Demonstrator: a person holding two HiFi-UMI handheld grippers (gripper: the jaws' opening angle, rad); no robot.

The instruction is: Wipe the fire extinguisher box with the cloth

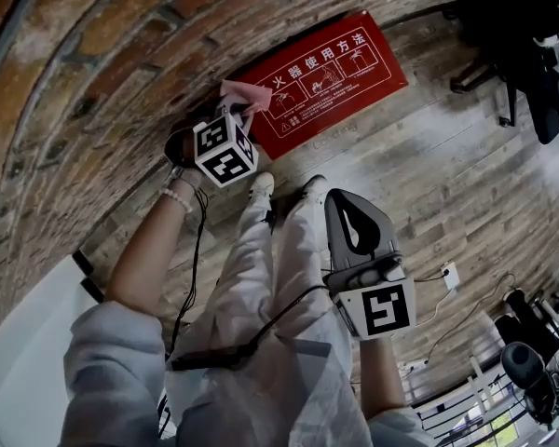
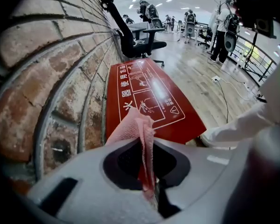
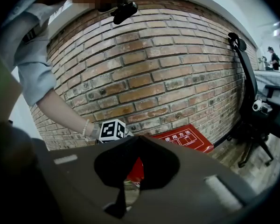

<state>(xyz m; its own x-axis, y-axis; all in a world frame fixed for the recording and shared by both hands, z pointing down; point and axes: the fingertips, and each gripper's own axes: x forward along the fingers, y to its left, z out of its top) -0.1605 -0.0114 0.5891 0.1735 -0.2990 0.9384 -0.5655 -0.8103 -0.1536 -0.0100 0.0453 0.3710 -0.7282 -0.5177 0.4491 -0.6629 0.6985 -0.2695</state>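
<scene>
Left gripper (image 2: 148,146): jaws narrow, clamped on the pink cloth (image 2: 133,127), which sticks up out of the tips in a folded bunch. Red fire extinguisher box (image 1: 328,71) lies on the wood floor (image 1: 429,203), long side against the foot of the brick wall (image 2: 46,78), white instruction print facing up. Head view puts the cloth at the box's near end, by the wall; cannot tell if it's actually touching the lid. Right gripper (image 3: 139,138): jaws together at the tips, nothing in them, held back over the person's legs, well apart from the box. Person's white shoes (image 1: 261,186) just beside the box. Black office chair (image 3: 254,101) stands near the box's far end
</scene>
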